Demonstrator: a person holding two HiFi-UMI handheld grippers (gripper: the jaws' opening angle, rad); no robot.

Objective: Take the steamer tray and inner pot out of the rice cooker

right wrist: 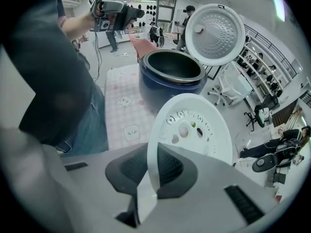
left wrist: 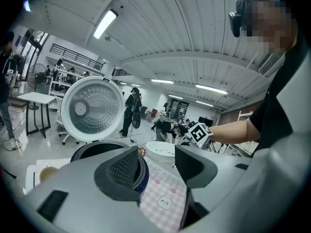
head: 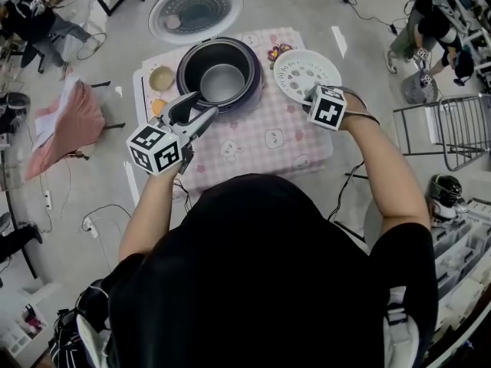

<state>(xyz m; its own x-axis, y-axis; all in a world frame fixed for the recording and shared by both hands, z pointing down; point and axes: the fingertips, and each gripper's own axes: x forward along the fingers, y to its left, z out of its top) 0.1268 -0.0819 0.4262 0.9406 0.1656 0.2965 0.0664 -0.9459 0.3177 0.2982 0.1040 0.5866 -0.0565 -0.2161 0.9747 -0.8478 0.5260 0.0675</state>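
Note:
The dark blue rice cooker (head: 219, 73) stands on the pink checked cloth with its lid (head: 196, 10) swung open behind it. The grey inner pot (head: 222, 81) sits inside. My right gripper (right wrist: 151, 171) is shut on the rim of the white perforated steamer tray (right wrist: 194, 130), which is held to the right of the cooker (right wrist: 170, 81) over the cloth's corner (head: 307, 73). I cannot tell whether the tray touches the table. My left gripper (head: 201, 117) stands open at the cooker's near left rim, with nothing between its fingers (left wrist: 124, 171).
On the pink checked cloth (head: 261, 140), a small dish (head: 161, 77) and an orange object (head: 159, 107) lie left of the cooker. A pink cloth (head: 69, 125) lies off the table's left, and a metal rack (head: 453, 129) stands at the right. People sit nearby.

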